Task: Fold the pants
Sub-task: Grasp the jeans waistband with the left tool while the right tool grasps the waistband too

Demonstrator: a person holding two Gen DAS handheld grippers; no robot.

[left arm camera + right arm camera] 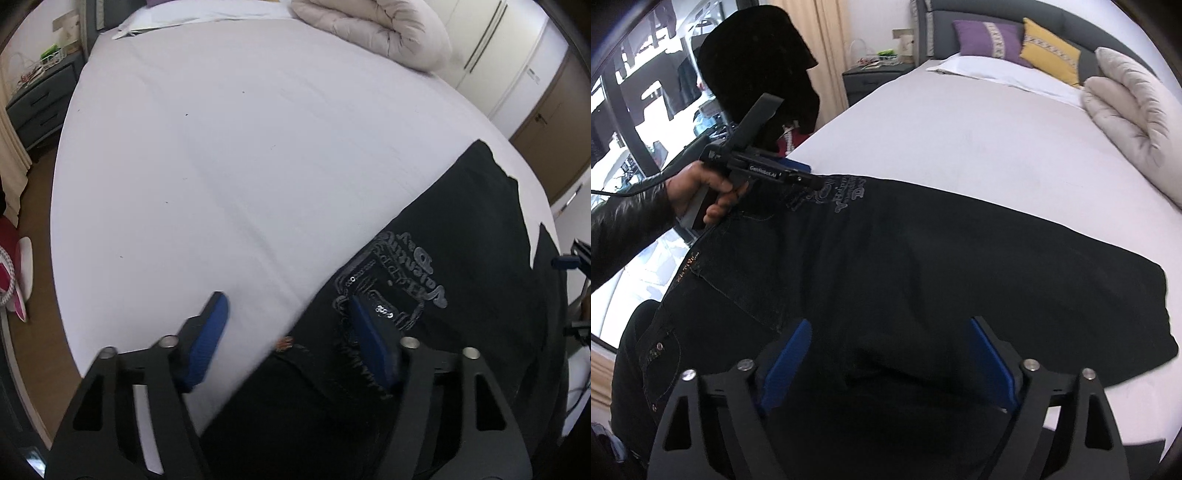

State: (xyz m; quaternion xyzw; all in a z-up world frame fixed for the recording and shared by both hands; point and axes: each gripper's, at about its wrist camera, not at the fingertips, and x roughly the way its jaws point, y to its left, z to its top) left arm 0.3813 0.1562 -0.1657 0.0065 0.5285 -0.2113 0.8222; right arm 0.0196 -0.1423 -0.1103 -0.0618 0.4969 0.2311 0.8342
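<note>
Left wrist view shows the black pants [461, 236] lying flat across the near part of the bed [240, 147], on its pale sheet, the printed emblem [399, 280] facing up close to the left gripper [291, 314]. That gripper's jaws stand wide apart and hold nothing: one blue pad hangs over bare sheet, the other over the emblem, so the cloth's long edge runs between them. From the right wrist view the pants stretch from the waistband [690, 266] at the bed's near corner out to the leg ends [1160, 306], and the right gripper [886, 354] hovers low over the middle of the garment, its jaws also spread and empty.

Risk lies in the pick-up, as I judge it. Closing on the edge could catch the sheet along with the denim, dragging bedding into the fold. A pinch of only the top layer would let the lower leg lag and skew the fold. The folded duvet [373, 33] and pillows [1019, 40] sit well apart, no obstacle.
</note>
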